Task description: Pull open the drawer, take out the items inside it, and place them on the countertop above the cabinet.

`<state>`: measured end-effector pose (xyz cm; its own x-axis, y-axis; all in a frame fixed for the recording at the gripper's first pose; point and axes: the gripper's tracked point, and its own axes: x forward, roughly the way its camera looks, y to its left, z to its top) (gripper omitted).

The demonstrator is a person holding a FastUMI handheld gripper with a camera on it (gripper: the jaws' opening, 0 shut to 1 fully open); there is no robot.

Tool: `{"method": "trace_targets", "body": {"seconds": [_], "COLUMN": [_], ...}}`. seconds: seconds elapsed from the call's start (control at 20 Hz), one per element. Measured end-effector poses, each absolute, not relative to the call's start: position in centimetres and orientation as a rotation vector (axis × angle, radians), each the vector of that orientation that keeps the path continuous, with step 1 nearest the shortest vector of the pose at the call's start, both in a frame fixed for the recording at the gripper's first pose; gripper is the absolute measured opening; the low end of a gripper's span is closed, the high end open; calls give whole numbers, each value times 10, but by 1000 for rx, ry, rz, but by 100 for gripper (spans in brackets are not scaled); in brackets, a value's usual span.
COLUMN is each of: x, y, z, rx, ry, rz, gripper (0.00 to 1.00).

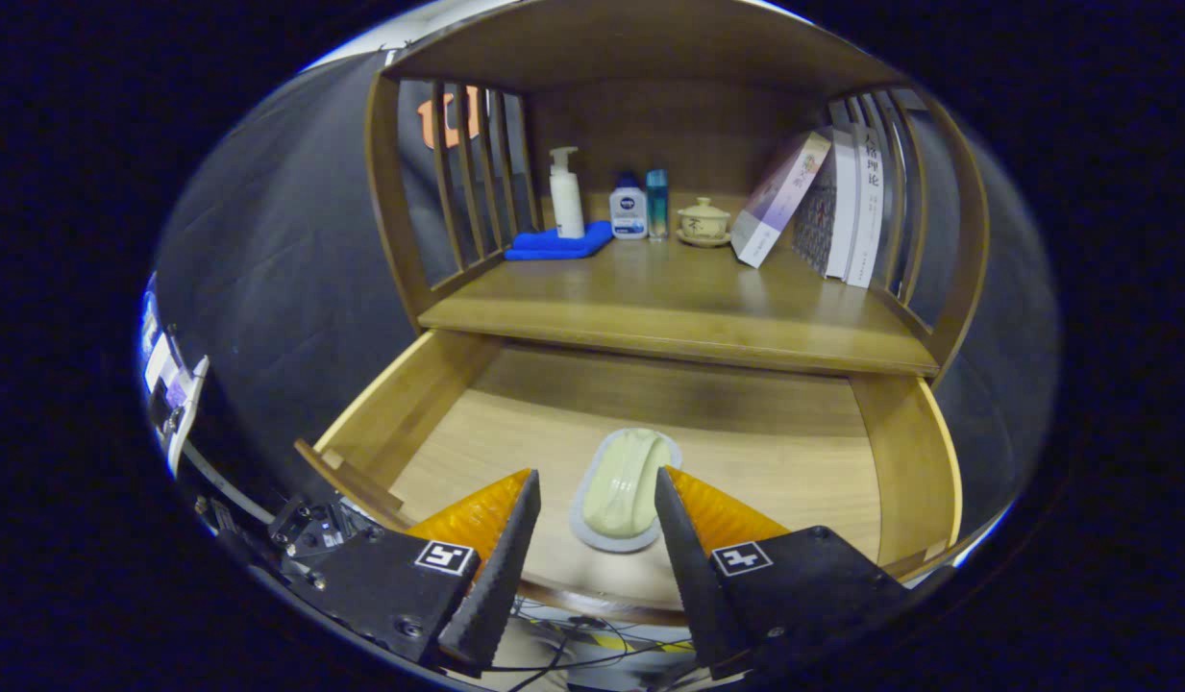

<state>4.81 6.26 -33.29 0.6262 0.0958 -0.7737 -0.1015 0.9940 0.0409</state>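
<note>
Cabinet (pixel 650 58): wooden unit with slatted sides; its shelf is where I judge the drawer's contents must end up.
Countertop (pixel 669 298): bare wood across the front and middle, goods pushed to the back wall, so there is free landing room near the front edge.
Drawer (pixel 438 404): pulled well out below the countertop, floor exposed; opening step looks done, which is why I can reach straight in from above the front rail.
Books (pixel 847 197): leaning against the right slats at the back, clear of my path.
Blue cloth (pixel 554 242): folded at back left, a pump bottle (pixel 565 192) standing on it.
Small bottles (pixel 640 205): two, side by side mid-back; a lidded cup (pixel 703 221) just right of them.
Packet (pixel 626 485): pale, oblong, sealed-edge pouch lying flat on the drawer floor near the front, long axis pointing away from me. The sole item I can see inside.
My gripper (pixel 597 490): fingers spread, one either side of the packet, not pressing it; nothing held. Straddling the narrow width makes sense for a pinch.
Next, as I judge: lower, close, lift to the countertop.
Risk: soft pouch may slip or buckle.
</note>
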Motion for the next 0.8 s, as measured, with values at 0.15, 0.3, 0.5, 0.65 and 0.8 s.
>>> {"method": "trace_targets", "body": {"seconds": [0.15,0.3,0.5,0.65,0.8], "x": [63,79,89,91,95], "y": [58,51,51,51,50], "z": [-348,-363,-381,-395,-401], "rx": [3,-8,-32,-26,-20], "ry": [953,1009,1089,1147,1177], "rz": [108,101,104,87,80], "gripper": [76,76,76,75,66]}}
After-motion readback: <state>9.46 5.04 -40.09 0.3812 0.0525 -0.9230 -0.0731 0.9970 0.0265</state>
